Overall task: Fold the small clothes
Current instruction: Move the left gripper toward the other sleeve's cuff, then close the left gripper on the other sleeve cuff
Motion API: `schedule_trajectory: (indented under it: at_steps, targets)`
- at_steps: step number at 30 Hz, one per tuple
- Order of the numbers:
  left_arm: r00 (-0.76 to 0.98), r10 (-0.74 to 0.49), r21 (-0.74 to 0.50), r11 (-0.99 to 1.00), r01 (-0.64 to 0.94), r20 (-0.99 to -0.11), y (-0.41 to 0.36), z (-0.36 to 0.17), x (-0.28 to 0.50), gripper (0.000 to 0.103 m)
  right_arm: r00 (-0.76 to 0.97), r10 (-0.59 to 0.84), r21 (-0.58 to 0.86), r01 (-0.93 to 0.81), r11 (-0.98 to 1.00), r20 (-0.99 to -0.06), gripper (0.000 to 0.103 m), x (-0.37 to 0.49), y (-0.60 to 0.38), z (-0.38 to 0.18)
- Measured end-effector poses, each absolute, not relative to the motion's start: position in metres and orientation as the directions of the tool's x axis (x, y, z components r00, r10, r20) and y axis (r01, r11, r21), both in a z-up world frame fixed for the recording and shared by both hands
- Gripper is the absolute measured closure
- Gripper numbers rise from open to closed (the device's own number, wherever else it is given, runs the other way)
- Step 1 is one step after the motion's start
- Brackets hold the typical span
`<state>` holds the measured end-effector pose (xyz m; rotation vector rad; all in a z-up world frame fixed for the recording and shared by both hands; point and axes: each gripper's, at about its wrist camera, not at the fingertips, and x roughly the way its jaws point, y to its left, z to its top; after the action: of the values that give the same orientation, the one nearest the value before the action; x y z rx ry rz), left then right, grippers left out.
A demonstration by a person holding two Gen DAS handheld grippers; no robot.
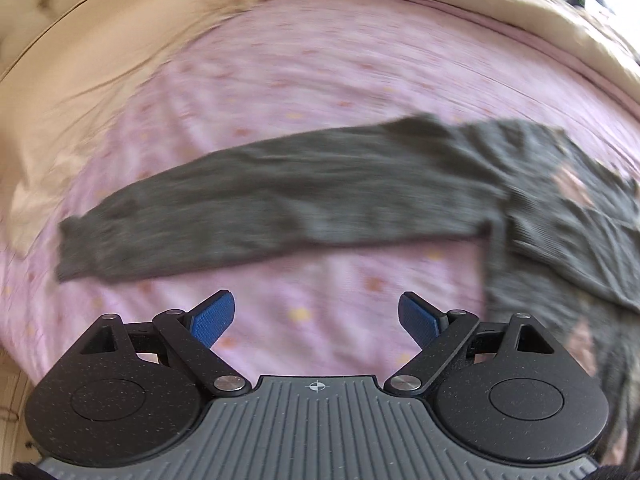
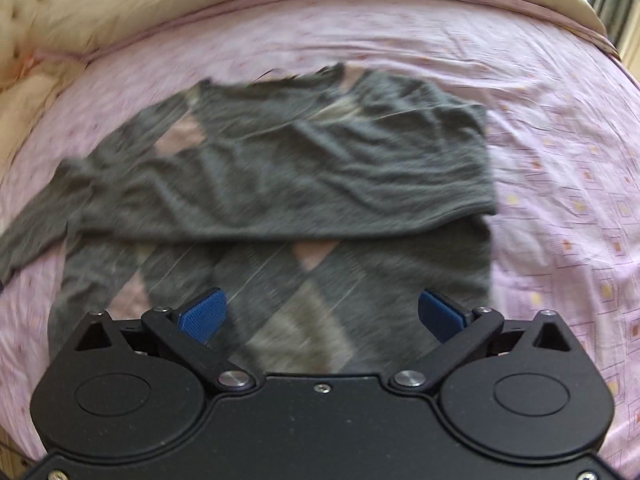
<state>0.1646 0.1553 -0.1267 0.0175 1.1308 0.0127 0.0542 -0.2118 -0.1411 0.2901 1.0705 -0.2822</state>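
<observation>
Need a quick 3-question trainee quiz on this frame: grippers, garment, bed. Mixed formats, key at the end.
1. True or false: the left gripper is clamped on the outstretched sleeve.
2. Multiple choice: the grey sweater lies on
A. a wooden floor
B. a pink patterned bedsheet
C. a white table
3. Fill in: the right gripper is ____, holding nothing.

Key
1. False: its jaws stand apart, short of the sleeve, over bare sheet.
2. B
3. open
</observation>
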Motion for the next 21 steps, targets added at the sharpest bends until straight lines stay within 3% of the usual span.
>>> schedule_trajectory:
  at_steps: [4,14,21]
  targets:
    - [0.439,0.05,0.009,0.995,-0.095,-0.897,0.203,-0.132,0.168,0.013,0.424,-0.103,0.023,0.282,0.959,-0.9,0.001,0.063,-0.173,-0.136]
    - [0.465,0.108,0.006,0.976,-0.216,-0.879,0.295,-0.149,0.181,0.013,0.431,-0.04,0.062,0.219,0.974,-0.902,0.001,0.083,-0.121,-0.122]
    - [0.437,0.036,-0.077,0.968,-0.238,-0.899,0.32,-0.176,0.174,0.013,0.403,-0.036,0.053,0.207,0.977,-0.914,0.001,0.09,-0.1,-0.119]
